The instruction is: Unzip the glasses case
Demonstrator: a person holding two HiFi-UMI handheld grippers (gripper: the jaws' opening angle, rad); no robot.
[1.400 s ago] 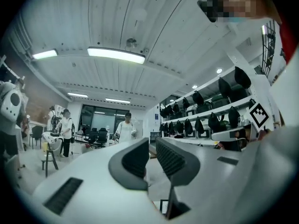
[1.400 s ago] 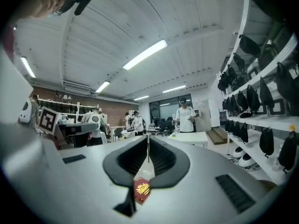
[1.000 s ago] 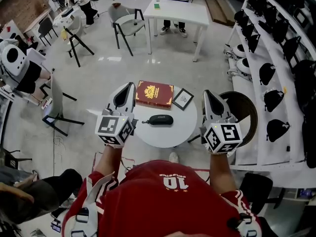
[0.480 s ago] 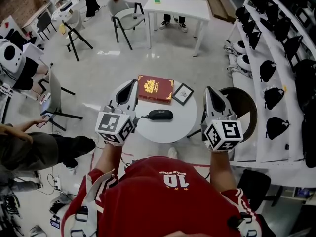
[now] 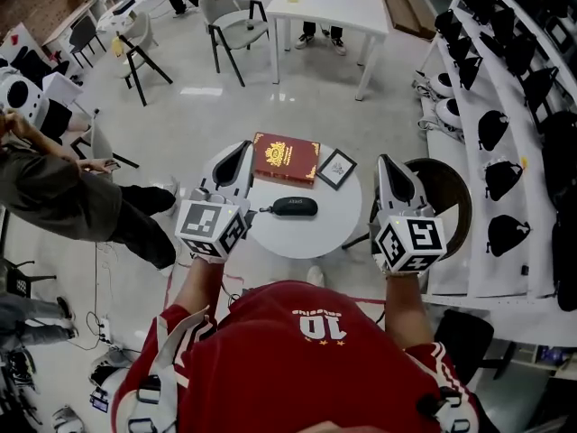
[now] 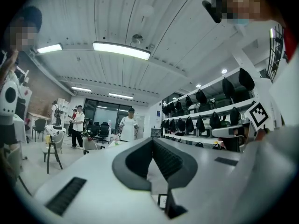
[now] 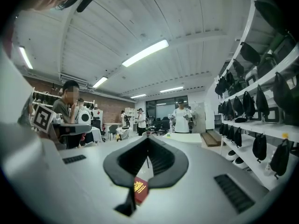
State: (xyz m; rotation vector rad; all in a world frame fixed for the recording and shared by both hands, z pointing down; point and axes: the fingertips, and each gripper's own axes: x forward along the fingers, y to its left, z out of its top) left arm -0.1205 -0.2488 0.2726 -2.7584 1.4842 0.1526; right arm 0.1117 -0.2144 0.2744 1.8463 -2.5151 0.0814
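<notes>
The small round white table [image 5: 317, 238] carries the black glasses case [image 5: 295, 207] near its middle, and nothing touches it. Behind it lie a red book [image 5: 285, 159] and a small framed picture [image 5: 336, 169]. You hold your left gripper [image 5: 240, 149] and right gripper [image 5: 384, 161] at either side, jaws closed together, empty.

Glasses case [image 5: 294, 207]: black, matt; possibly cloth-covered, too small to be sure.
Table [image 5: 335, 234]: white top, smooth, faint sheen.
Book [image 5: 284, 159]: dark red cover, smooth, gold emblem.
Left gripper [image 6: 152, 140]: white matt plastic; black ribbed pads [image 6: 167, 160].
Right gripper [image 7: 148, 139]: same white plastic, matt.
Floor [image 5: 297, 106]: grey, polished, reflecting lights.
</notes>
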